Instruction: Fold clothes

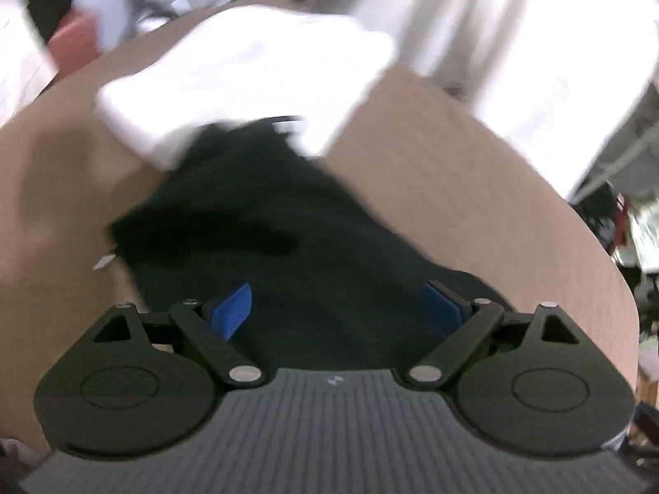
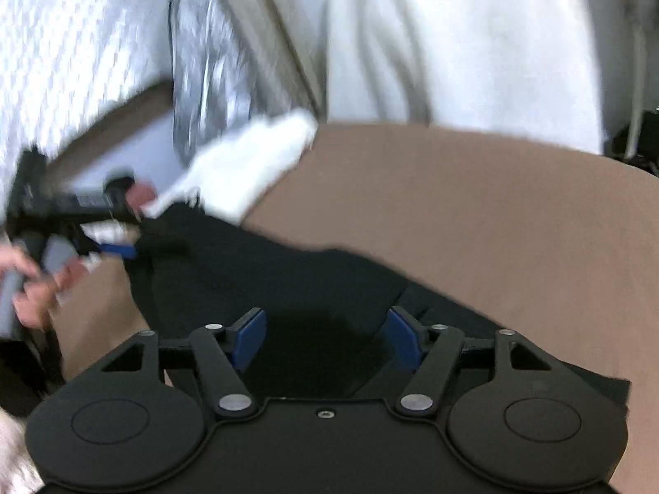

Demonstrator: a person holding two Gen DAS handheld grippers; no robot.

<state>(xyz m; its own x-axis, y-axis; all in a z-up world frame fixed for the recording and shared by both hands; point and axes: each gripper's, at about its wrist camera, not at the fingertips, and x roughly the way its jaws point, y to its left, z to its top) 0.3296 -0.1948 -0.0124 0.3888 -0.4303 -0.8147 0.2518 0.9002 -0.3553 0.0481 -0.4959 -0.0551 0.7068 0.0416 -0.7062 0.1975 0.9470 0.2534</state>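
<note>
A black garment [image 1: 267, 222] lies crumpled on the brown table [image 1: 473, 206]. A folded white cloth [image 1: 247, 74] rests just behind it, overlapping its far edge. My left gripper [image 1: 337, 300] hovers over the near part of the black garment, its blue pads [image 1: 230, 308] wide apart and pressing on nothing. In the right wrist view, the same black garment [image 2: 267, 280] spreads below my right gripper [image 2: 327, 335], which is open too. A hand [image 2: 29, 288] holds the left gripper [image 2: 119, 249] at the garment's left end, near the white cloth [image 2: 247, 164]. Both views are blurred.
Pale curtains or sheets [image 2: 453, 41] hang behind the table. A white quilted cover [image 2: 61, 61] and a shiny silver wrap [image 2: 197, 61] sit at the back left. Dark clutter [image 1: 609, 222] lies off the table's right edge. Bare brown tabletop [image 2: 494, 226] stretches to the right.
</note>
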